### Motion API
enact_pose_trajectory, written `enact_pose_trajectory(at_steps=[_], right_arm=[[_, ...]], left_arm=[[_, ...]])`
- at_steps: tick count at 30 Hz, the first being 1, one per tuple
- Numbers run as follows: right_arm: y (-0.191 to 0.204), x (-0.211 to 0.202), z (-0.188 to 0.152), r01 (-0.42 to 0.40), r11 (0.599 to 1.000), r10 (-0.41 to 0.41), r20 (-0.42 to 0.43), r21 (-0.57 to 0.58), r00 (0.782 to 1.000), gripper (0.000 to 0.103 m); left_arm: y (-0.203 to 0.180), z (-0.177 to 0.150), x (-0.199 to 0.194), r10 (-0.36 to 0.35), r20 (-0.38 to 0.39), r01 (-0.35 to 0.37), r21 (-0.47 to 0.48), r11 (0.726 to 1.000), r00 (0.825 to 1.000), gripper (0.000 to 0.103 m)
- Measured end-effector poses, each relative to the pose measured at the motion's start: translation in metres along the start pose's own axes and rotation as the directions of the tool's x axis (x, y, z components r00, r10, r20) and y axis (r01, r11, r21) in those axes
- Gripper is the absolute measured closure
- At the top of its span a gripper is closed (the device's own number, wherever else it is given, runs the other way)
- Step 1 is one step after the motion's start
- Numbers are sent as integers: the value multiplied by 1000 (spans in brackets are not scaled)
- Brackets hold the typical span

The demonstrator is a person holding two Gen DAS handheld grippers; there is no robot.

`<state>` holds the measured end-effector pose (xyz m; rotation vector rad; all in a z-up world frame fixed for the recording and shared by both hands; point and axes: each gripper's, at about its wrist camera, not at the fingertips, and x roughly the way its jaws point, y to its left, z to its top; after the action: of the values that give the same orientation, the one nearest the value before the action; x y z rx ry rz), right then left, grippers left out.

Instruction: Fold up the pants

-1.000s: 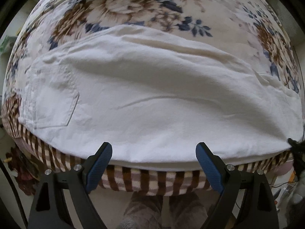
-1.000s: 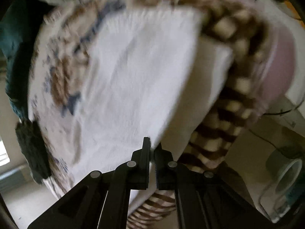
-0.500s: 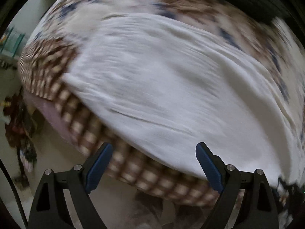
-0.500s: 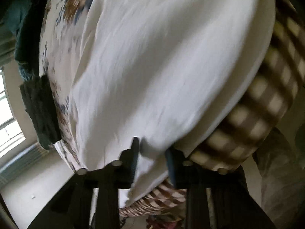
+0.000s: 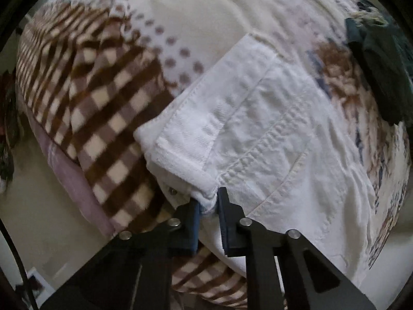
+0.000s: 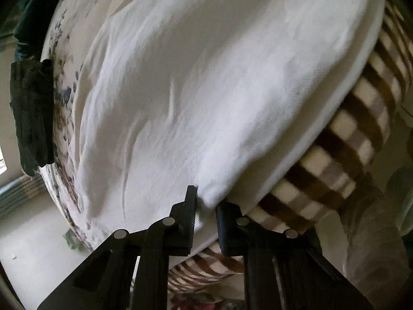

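White pants (image 5: 271, 129) lie flat on a bed, waistband and back pocket toward the left wrist view. My left gripper (image 5: 209, 201) points down and is shut on the waistband corner, beside a metal rivet (image 5: 171, 191). In the right wrist view the pants (image 6: 206, 90) stretch away as a long white leg. My right gripper (image 6: 206, 201) is at the near edge of that leg. Its jaws are closing, and a fold of the white cloth fills the gap between them and touches both pads.
A brown checked blanket (image 5: 103, 90) hangs over the bed edge under the pants, with a floral cover (image 5: 206, 13) beyond. Dark green cloth (image 5: 382, 64) lies at the far side, and dark cloth (image 6: 31, 108) too. A person's grey-trousered leg (image 6: 374, 245) stands beside the bed.
My left gripper slid along the bed edge to the waistband corner, rolled, and went from wide open to shut on it. My right gripper shifted along the pants, parted slightly and narrowed again around their edge.
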<state>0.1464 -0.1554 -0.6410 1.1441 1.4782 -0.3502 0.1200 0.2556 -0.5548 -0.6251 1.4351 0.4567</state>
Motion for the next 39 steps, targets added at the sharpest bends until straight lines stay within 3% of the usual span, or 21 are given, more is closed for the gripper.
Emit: enact_pose_trajectory(at_steps=[3, 5, 8, 12, 14, 15, 16, 18, 20, 23, 24, 26, 28, 32, 35, 36, 39], right_arm=[[7, -6, -12, 26, 999, -26, 15, -26, 1000, 92], [7, -10, -20, 26, 999, -26, 7, -38, 1000, 92], [8, -1, -24, 57, 994, -59, -21, -89, 998, 89], [11, 15, -4, 20, 993, -36, -137, -114, 990, 78], [5, 2, 3, 12, 992, -30, -146, -125, 989, 76], [1, -12, 9, 17, 990, -35, -129, -136, 991, 76], [-4, -22, 15, 31, 990, -47, -111, -141, 993, 76], [-14, -51, 32, 66, 989, -71, -40, -131, 997, 76], [-30, -81, 57, 87, 991, -83, 43, -99, 996, 76], [-60, -138, 108, 130, 991, -121, 231, -24, 965, 76], [-78, -161, 132, 140, 990, -144, 294, 36, 945, 76], [-106, -184, 162, 116, 988, -144, 343, 102, 928, 76], [-139, -202, 194, 98, 980, -156, 366, 173, 917, 76], [-179, -197, 241, 23, 979, -87, 316, 201, 945, 76], [-181, -179, 254, -5, 983, -52, 306, 183, 951, 81], [-179, -177, 256, -18, 986, -37, 321, 167, 946, 94], [-173, -188, 244, -27, 991, -22, 351, 133, 936, 96]], left_arm=[[-12, 8, -15, 0, 30, -1, 38, 999, 1000, 94], [1, 4, -20, -7, 29, 6, 43, 999, 1000, 94], [-11, 3, -23, -3, -13, 4, 50, 999, 1000, 92], [-26, -1, -30, 70, -29, -67, 84, 994, 997, 78], [-53, -14, -44, 99, 11, -99, 148, 984, 995, 65], [-64, -23, -52, 109, 25, -111, 186, 976, 994, 48], [-81, -33, -60, 111, 46, -119, 234, 965, 993, 24], [-115, -55, -71, 97, 63, -112, 322, 940, 993, 6], [-163, -75, -74, 63, 63, -83, 412, 907, 996, 6], [-231, -105, -69, 41, 57, -64, 504, 861, 998, 6], [-252, -111, -65, 35, 44, -53, 531, 846, 998, 6], [-300, -133, -54, 20, 20, -28, 576, 817, 1000, 6], [-335, -155, -48, 9, -5, -5, 598, 802, 1000, 6], [-390, -190, -40, -10, -39, 32, 633, 774, 999, 6], [-421, -212, -34, 6, -42, 24, 664, 748, 999, 6], [-427, -218, -33, 19, -42, 14, 673, 739, 999, 6], [-436, -223, -31, 51, -38, -12, 681, 732, 998, 6]])
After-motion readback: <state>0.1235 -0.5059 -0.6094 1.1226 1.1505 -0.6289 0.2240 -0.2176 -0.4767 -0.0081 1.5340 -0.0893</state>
